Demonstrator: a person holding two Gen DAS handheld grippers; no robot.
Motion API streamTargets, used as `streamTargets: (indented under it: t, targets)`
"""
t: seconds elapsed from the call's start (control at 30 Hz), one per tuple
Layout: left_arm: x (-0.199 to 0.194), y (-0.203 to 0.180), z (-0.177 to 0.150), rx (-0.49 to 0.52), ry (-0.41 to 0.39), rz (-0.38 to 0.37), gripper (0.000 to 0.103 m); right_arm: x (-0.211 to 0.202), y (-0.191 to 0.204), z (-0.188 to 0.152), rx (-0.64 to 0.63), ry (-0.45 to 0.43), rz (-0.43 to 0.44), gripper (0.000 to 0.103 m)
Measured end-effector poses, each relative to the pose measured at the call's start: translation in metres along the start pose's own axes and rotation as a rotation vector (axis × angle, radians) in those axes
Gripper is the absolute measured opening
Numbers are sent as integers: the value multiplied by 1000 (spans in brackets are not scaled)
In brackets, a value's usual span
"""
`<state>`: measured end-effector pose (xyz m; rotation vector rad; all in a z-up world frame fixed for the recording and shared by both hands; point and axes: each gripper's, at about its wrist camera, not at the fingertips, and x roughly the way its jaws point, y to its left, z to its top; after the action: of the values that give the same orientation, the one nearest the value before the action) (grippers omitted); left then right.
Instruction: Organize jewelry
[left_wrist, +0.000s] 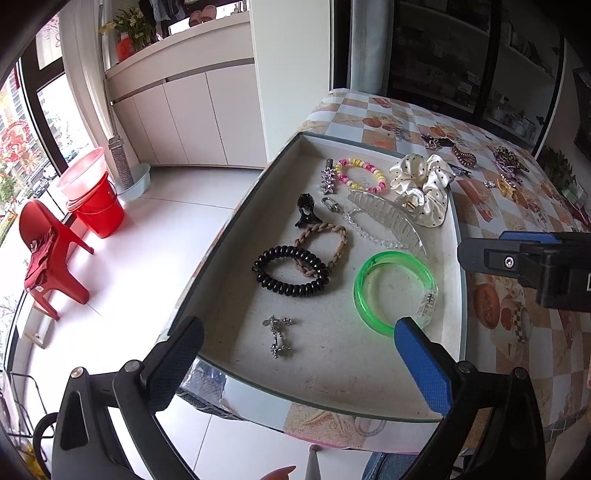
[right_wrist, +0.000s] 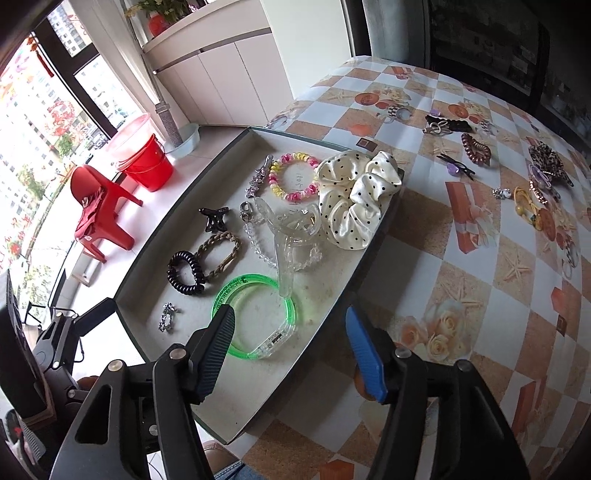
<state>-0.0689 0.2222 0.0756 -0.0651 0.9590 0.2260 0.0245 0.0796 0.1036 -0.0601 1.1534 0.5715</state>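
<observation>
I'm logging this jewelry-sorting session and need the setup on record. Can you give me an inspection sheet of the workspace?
Surface: table with a checked printed cloth; grey tray at its edge.
Job's things: in the tray, green bangle, black coil tie, braided tie, clear claw clip, bead bracelet, dotted scrunchie over the tray rim.
Clutter: more hair pieces loose on the cloth, among them a brown coil tie.
Grippers: left gripper and right gripper open, holding nothing.
Cables: nothing seen.
Surroundings: red bucket, red chair, white cabinets.
</observation>
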Motion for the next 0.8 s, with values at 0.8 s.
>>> streamTargets:
  t: [0.8]
  targets:
    - [-85,32,-41,-157,-70,97,103,-81,25,-51,-35,-224,-138,103]
